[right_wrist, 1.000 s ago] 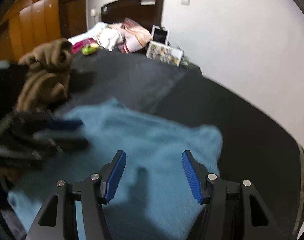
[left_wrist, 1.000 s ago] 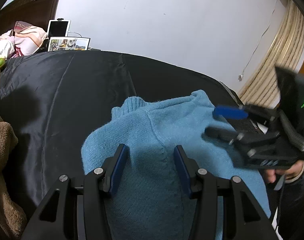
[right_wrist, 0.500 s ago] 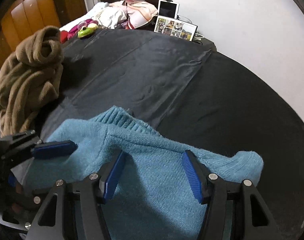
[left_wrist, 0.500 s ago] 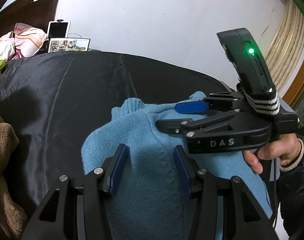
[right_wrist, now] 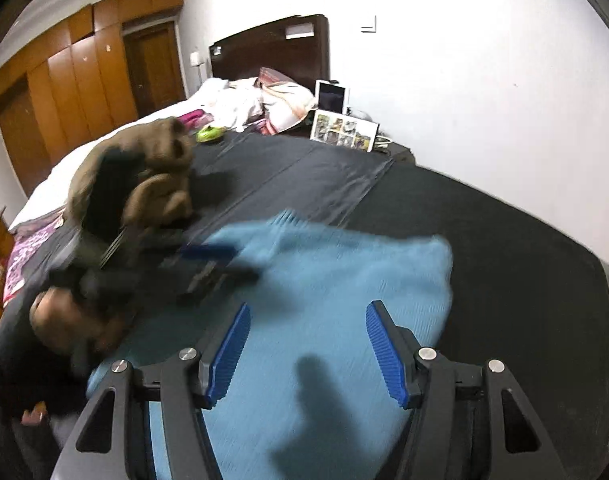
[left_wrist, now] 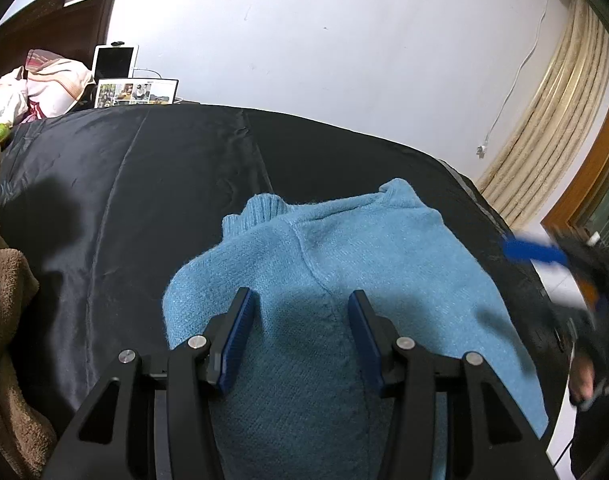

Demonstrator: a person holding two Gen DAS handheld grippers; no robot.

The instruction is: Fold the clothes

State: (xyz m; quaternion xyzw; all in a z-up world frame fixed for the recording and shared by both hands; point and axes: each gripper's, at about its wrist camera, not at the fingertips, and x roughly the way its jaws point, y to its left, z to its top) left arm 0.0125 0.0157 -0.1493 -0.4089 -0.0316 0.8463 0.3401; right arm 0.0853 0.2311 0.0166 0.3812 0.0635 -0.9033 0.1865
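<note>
A light blue knit sweater point(left_wrist: 344, 264) lies folded on the black bed cover point(left_wrist: 144, 184), its ribbed collar toward the wall. My left gripper point(left_wrist: 299, 296) hovers over the sweater's near part, open, with no fabric pinched between the blue pads. My right gripper point(right_wrist: 309, 306) is also open above the sweater point(right_wrist: 344, 280), casting a shadow on the knit. In the left wrist view it is a blur at the right edge, with only one blue pad point(left_wrist: 532, 252) clear. The right wrist view shows the left gripper's blue pad point(right_wrist: 208, 249) blurred at the sweater's left side.
A brown fleece garment point(right_wrist: 152, 172) is heaped on the bed left of the sweater. A tablet point(left_wrist: 114, 62), a photo frame point(left_wrist: 136, 94) and pillows point(left_wrist: 52, 88) sit by the headboard. The bed's edge and a curtain point(left_wrist: 552, 120) lie to the right.
The right gripper, reaching over the sweater's far right corner half a second ago, has swung back to the right edge of the left wrist view. The left gripper and sweater stayed put.
</note>
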